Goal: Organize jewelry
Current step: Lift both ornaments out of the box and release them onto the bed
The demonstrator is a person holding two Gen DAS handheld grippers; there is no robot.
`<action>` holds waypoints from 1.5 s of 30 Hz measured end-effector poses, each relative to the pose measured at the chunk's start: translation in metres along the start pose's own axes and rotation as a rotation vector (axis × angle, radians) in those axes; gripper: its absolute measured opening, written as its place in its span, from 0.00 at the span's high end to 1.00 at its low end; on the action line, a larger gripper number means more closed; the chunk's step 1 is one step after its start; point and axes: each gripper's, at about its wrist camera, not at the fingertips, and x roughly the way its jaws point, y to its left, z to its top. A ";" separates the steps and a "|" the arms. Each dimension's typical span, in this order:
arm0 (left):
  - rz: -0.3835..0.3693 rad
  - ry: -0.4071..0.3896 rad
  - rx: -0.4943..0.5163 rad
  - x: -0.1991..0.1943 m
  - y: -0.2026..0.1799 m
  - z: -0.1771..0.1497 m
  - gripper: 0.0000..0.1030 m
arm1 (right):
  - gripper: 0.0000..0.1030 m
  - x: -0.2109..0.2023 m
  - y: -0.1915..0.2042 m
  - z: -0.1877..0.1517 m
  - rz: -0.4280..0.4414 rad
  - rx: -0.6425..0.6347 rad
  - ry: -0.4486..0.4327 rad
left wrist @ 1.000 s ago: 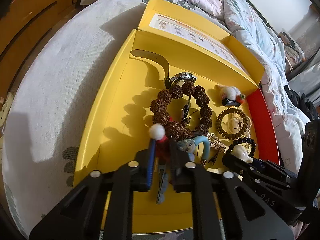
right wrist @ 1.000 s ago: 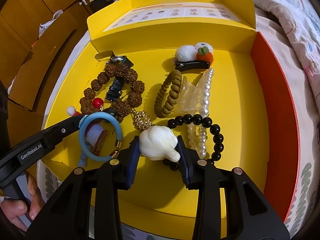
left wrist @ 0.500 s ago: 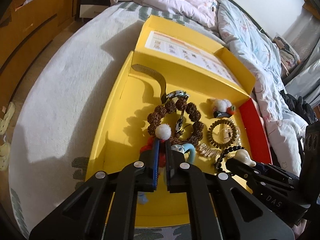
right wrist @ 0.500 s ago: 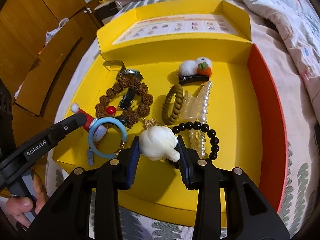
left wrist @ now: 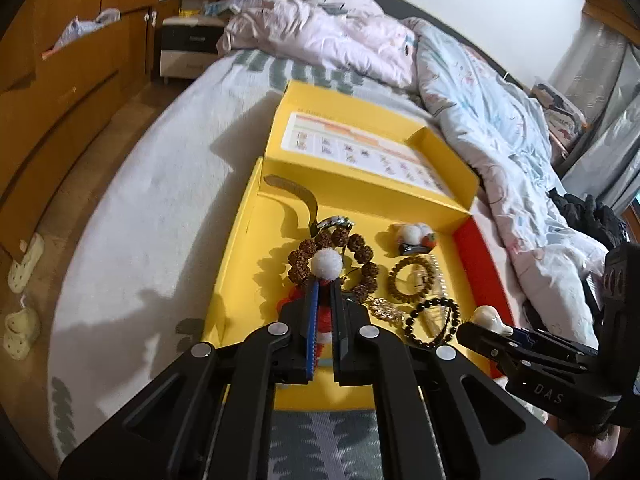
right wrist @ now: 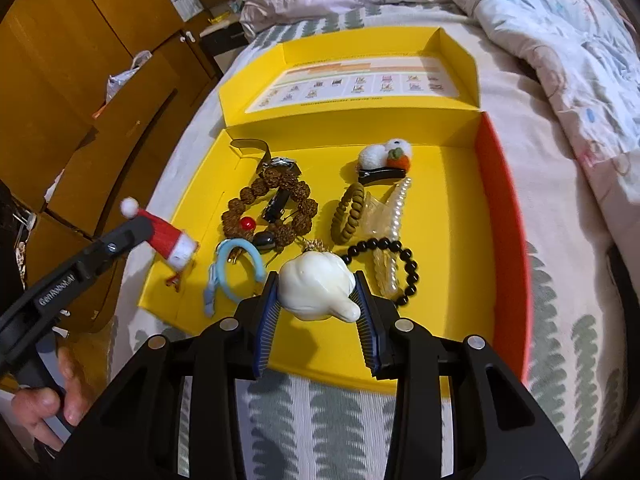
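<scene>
An open yellow box [right wrist: 444, 248] lies on the bed and holds jewelry. My left gripper [left wrist: 325, 292] is shut on a red Santa-hat charm [right wrist: 166, 236] with a white pompom [left wrist: 327, 263], lifted above the box's left front corner. My right gripper [right wrist: 316, 284] is shut on a white garlic-shaped pendant [right wrist: 318, 290], tied to a black bead bracelet [right wrist: 404, 258], held just above the box floor. In the box lie a brown seed bracelet [right wrist: 256, 204], a watch [right wrist: 280, 166], a blue ring charm [right wrist: 240, 256], an olive bracelet [right wrist: 350, 212] and a pompom hair clip [right wrist: 384, 158].
The box's lid [right wrist: 360, 80] lies open at the back and its right wall [right wrist: 506, 216] is red. Crumpled quilts [right wrist: 560, 28] lie to the right and behind. Wooden cabinets [right wrist: 80, 60] stand to the left of the bed. Slippers [left wrist: 24, 260] lie on the floor.
My left gripper has closed on the Santa-hat charm and lifted it up and back out of the pile. My right gripper has risen slightly with the white pendant, pulling the black bracelet.
</scene>
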 end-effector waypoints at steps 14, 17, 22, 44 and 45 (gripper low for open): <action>-0.057 0.102 0.032 -0.052 -0.003 -0.070 0.95 | 0.65 -0.075 -0.049 -0.071 -0.050 0.064 -0.007; -0.044 0.144 0.040 -0.045 -0.002 -0.085 0.95 | 0.64 -0.081 -0.067 -0.087 -0.083 0.091 0.010; -0.042 0.211 0.050 -0.028 0.002 -0.102 0.95 | 0.65 -0.072 -0.095 -0.108 -0.125 0.133 0.078; -0.058 0.239 0.085 -0.012 -0.011 -0.101 0.35 | 0.38 -0.066 -0.107 -0.102 -0.288 0.139 0.103; -0.059 0.231 0.087 -0.015 -0.012 -0.099 0.35 | 0.38 -0.071 -0.104 -0.100 -0.280 0.139 0.080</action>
